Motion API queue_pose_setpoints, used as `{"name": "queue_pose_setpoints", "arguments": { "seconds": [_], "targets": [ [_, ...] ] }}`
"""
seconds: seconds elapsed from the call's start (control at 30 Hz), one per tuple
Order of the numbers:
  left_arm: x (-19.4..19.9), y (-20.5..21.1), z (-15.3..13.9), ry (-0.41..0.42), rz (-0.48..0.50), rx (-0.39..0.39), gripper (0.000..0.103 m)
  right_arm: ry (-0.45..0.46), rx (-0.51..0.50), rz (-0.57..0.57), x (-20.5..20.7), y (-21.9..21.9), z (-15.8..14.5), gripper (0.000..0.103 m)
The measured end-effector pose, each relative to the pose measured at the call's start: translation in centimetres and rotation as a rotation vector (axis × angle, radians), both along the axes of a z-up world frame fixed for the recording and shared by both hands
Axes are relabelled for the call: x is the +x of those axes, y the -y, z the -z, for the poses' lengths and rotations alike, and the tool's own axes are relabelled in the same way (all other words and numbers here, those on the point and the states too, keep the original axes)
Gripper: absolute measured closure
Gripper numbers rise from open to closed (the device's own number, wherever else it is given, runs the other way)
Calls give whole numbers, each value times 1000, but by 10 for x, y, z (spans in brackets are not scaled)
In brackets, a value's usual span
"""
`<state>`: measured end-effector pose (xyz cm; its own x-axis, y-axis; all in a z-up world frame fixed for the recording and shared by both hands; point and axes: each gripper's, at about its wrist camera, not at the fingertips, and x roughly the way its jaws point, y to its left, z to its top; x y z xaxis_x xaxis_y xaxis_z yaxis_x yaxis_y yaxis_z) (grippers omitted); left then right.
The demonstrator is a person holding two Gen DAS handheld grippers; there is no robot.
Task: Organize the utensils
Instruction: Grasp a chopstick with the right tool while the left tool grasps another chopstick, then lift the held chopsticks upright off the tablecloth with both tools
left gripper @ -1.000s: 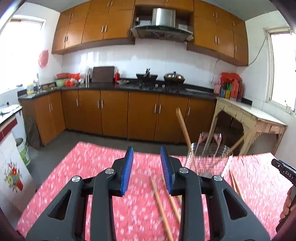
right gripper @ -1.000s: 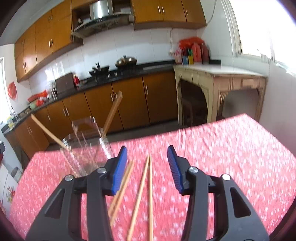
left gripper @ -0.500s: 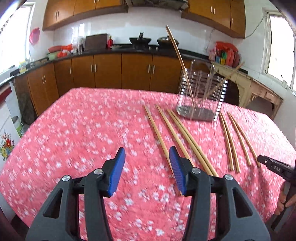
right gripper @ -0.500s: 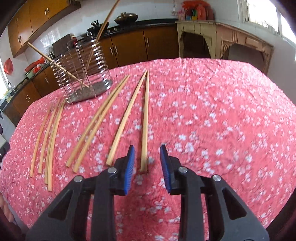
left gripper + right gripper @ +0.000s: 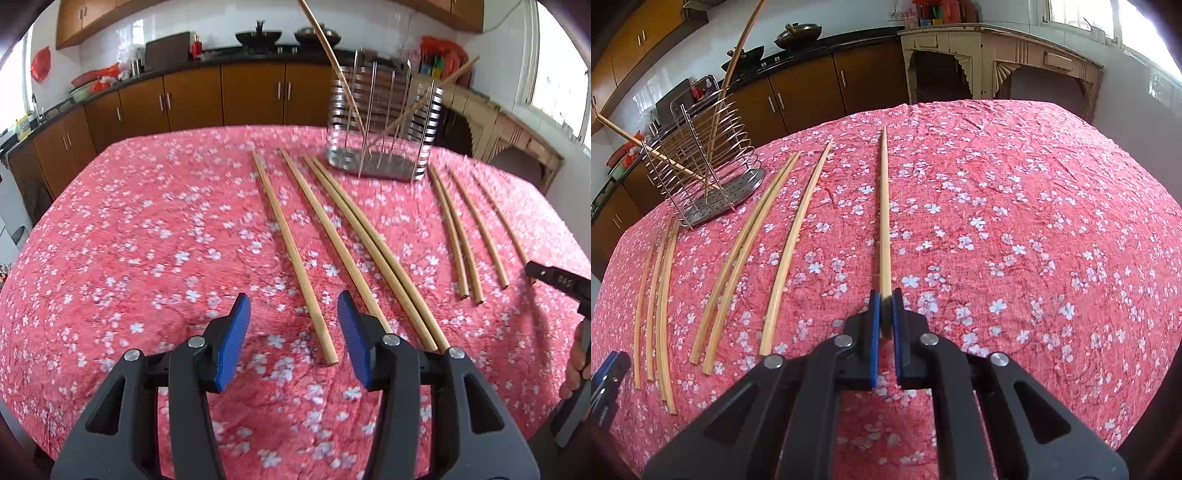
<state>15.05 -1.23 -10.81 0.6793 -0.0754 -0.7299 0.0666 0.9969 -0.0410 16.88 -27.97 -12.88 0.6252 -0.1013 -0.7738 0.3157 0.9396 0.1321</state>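
Note:
Several long wooden chopsticks lie on a red floral tablecloth (image 5: pixel 147 229). A wire utensil rack (image 5: pixel 382 122) at the far side holds two chopsticks upright; it also shows in the right wrist view (image 5: pixel 701 166). My left gripper (image 5: pixel 293 321) is open just above the cloth, its jaws either side of the near end of one chopstick (image 5: pixel 291 251). My right gripper (image 5: pixel 885 306) is shut on the near end of the rightmost chopstick (image 5: pixel 884 206), which lies along the cloth. The right gripper's body shows at the right edge of the left wrist view (image 5: pixel 557 280).
Wooden kitchen cabinets (image 5: pixel 192 99) and a worktop with pots run behind the table. A pale side table (image 5: pixel 997 55) stands at the back right. The table edge curves close around the cloth on all sides.
Both grippers have tilted down and dropped to the table. The right gripper has closed on the rightmost chopstick's near end. The left gripper has moved up to another chopstick's end, jaws still open.

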Motion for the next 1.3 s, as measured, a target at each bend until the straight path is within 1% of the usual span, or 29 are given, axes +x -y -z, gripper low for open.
{"name": "queue_pose_setpoints", "arguments": {
  "seconds": [0.03,0.07,0.13,0.2,0.27,0.3,0.6,0.8,0.93,1.03,1.07,1.13,1.3],
  "targets": [
    [4,3,2,-17,2,9,58,-1,0,-1,1,0,0,95],
    [7,5,5,-32,1,16,65,-2,3,-1,3,0,0,95],
    [10,8,6,-35,-10,39,74,-2,4,-2,9,1,-1,95],
    [13,8,6,-42,-18,56,86,-3,1,-3,11,3,-2,95],
    [16,6,6,-43,-28,59,93,-3,-4,-6,15,4,-3,95],
    [16,5,6,-44,-32,60,95,-4,-4,-7,18,5,-3,95],
    [26,-4,5,-49,-59,85,96,-8,-19,-8,27,3,-2,95],
    [52,-20,4,-75,-82,114,96,-18,-44,14,49,15,-2,95],
    [74,-37,4,-89,-121,148,96,-23,-53,31,56,27,-1,95],
    [82,-48,4,-77,-149,163,96,-21,-72,44,59,33,0,95],
    [82,-52,5,-72,-156,160,95,-18,-76,45,60,34,1,95],
    [83,-57,4,-72,-160,128,95,-15,-86,44,59,34,2,95],
    [84,-57,5,-72,-165,143,95,-15,-86,43,59,35,2,95]
  ]
}}
